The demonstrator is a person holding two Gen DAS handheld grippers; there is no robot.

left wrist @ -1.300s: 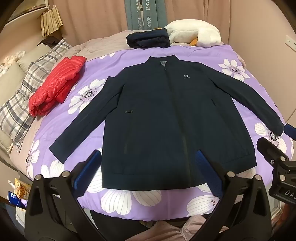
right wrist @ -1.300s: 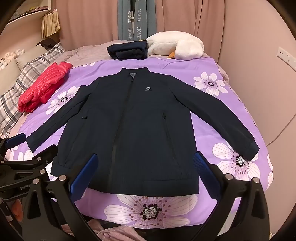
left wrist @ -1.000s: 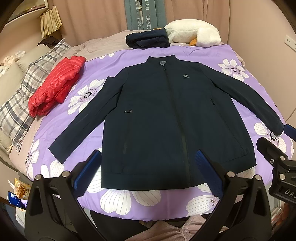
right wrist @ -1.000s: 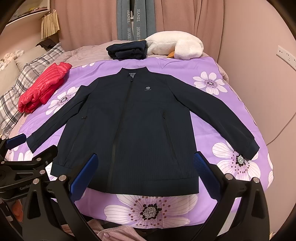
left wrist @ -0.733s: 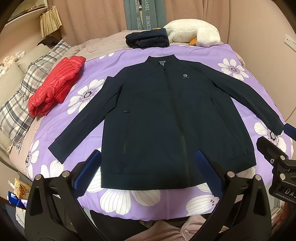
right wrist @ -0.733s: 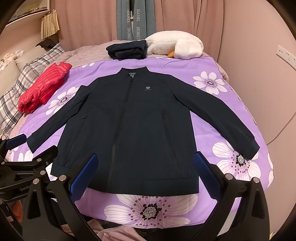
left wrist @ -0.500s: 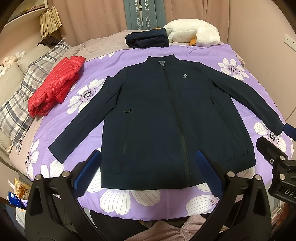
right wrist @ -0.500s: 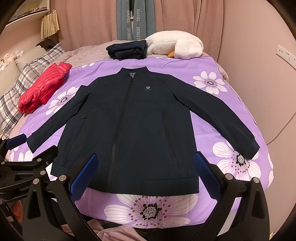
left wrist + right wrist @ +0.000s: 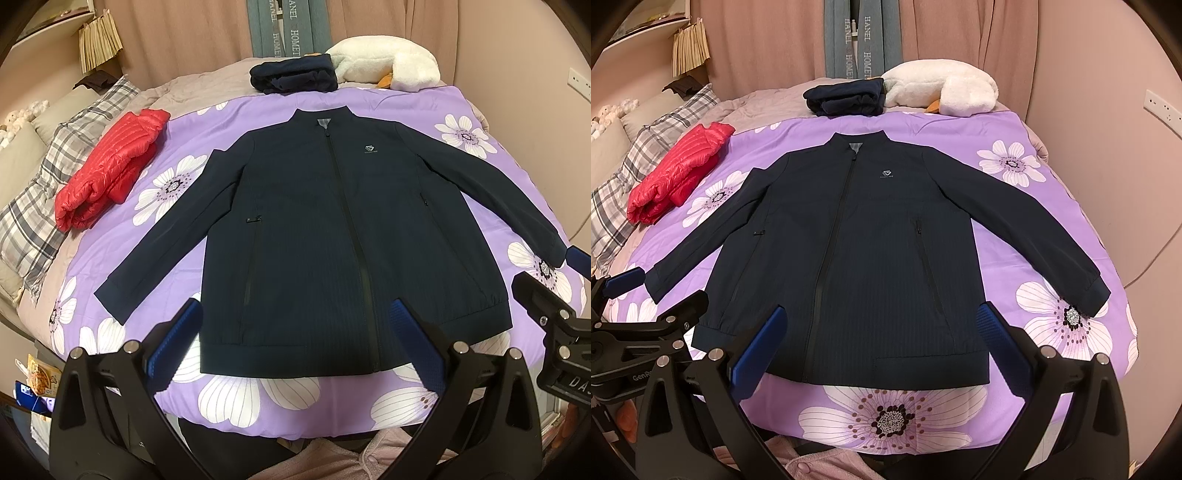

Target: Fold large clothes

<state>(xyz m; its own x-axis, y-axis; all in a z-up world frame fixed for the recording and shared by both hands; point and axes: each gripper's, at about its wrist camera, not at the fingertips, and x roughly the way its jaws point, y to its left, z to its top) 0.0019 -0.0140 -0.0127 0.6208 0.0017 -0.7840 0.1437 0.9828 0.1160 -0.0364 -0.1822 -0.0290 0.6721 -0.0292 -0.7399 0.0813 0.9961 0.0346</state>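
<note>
Landmark: navy jacket (image 9: 332,240), laid flat and face up on the purple floral bedspread (image 9: 229,122), zipped, collar away from the camera, both sleeves spread out and down. No fold made yet.

Far left of the jacket: plaid pillow (image 9: 40,206), then a folded red puffer jacket (image 9: 110,166) just clear of the left sleeve cuff (image 9: 114,299).

Left gripper (image 9: 295,332): fingers apart, empty, hovering over the hem's left half, not touching cloth.

Beyond the jacket's collar: a folded dark garment (image 9: 293,75) and a white plush toy (image 9: 388,64), both apart from the jacket.

Right gripper (image 9: 882,332): fingers also apart, empty, above the hem's right half. Right sleeve cuff (image 9: 1089,295) lies near the bed's right edge.

Risks, as judgement:
- The fabric looks smooth and thin. A pinch on the top layer only would lift the front panel and leave the back behind, giving a skewed fold.
- Both grippers sit near the hem, well away from the cuffs. If the sleeves are folded first, a long reach is needed, and dragging may bunch the body.
- The right cuff could slip off the bed edge if the jacket is tugged that way.
- A swung left sleeve may catch the red puffer jacket.
</note>
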